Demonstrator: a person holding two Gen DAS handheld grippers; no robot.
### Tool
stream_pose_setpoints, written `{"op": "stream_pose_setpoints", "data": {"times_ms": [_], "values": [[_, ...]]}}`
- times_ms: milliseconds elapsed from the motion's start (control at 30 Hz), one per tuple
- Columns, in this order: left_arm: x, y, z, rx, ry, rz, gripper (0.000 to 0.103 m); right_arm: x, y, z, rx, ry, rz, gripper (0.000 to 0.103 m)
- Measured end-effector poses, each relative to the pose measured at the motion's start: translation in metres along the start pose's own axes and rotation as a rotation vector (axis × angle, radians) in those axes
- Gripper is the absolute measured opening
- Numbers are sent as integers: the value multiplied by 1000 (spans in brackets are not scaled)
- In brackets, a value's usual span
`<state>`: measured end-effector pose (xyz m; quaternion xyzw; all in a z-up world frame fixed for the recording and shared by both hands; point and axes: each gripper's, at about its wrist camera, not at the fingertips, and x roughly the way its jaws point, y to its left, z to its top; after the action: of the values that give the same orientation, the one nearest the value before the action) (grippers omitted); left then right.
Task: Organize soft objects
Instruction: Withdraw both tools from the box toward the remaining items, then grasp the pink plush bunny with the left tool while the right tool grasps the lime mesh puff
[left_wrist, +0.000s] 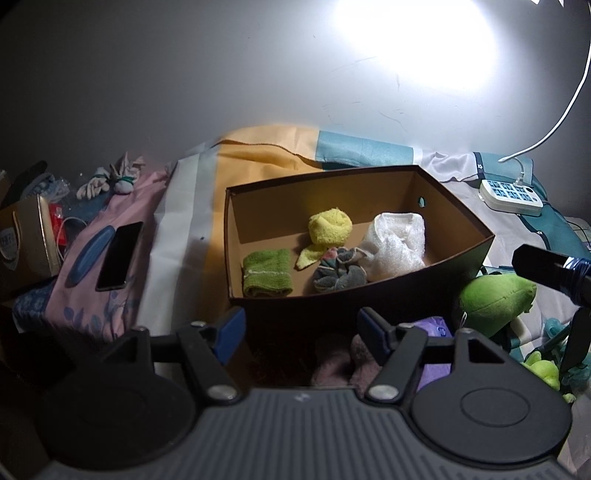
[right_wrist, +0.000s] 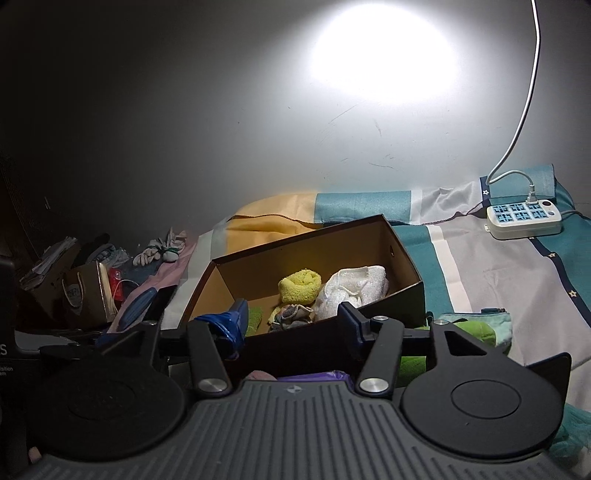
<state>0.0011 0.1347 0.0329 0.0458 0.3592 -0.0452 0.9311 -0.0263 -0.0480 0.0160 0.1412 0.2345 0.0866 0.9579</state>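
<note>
The box (left_wrist: 369, 295) is made of cardboard, matt dark outside and plain brown within. Fluffy terry cloth is seen in the yellow towel (left_wrist: 330, 226), the green cloth (left_wrist: 266, 272) and the white towel (left_wrist: 399, 243). The bedsheet (right_wrist: 480, 266) is of smooth woven fabric. The power strip (right_wrist: 524, 218) is moulded in glossy plastic, and the phone (left_wrist: 120, 255) is faced with glossy glass. The gripper fingers (left_wrist: 373, 328) are of matt black plastic with blue pads, joined by shiny metal rivets.
</note>
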Motion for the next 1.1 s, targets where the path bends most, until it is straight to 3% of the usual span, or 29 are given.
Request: {"op": "stream_pose_setpoints", "data": {"times_ms": [167, 600, 1100], "values": [[-1, -6, -11, -4, 28, -12, 74, -6, -7, -14, 20, 31, -3, 44], [1, -30, -20, -10, 66, 51, 82, -20, -40, -35, 11, 111, 53, 52], [-9, -58, -70, -40, 156, -39, 84, -50, -95, -65, -42, 283, 157, 55]]}}
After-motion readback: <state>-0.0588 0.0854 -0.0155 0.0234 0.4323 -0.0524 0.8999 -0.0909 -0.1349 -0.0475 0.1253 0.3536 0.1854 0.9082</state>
